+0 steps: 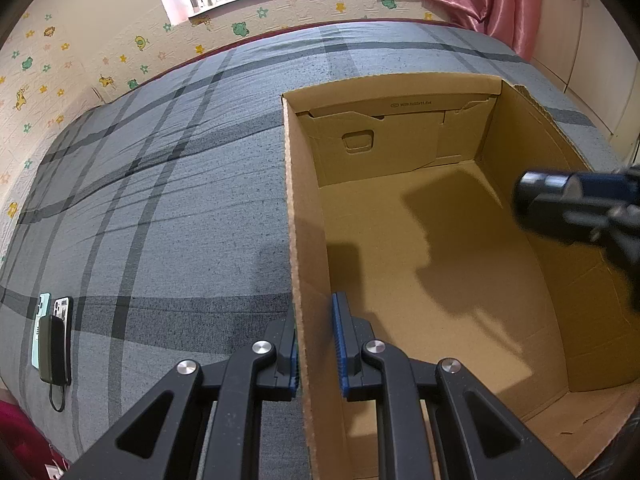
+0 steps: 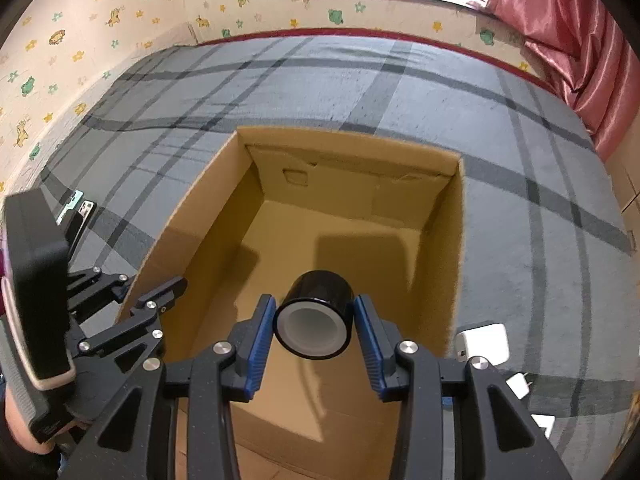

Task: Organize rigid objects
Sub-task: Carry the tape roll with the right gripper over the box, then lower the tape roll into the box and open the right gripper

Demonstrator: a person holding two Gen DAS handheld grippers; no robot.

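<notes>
black cylinder [image 2: 314, 322]: clamped between blue pads of right gripper [image 2: 314, 336], lower centre of frame, above open cardboard box [image 2: 454, 256]. left gripper [image 1: 316, 350]: pinched on box's left wall, lower centre.

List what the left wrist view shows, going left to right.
Phones → left gripper, astride the box wall → right gripper with the roll.
</notes>
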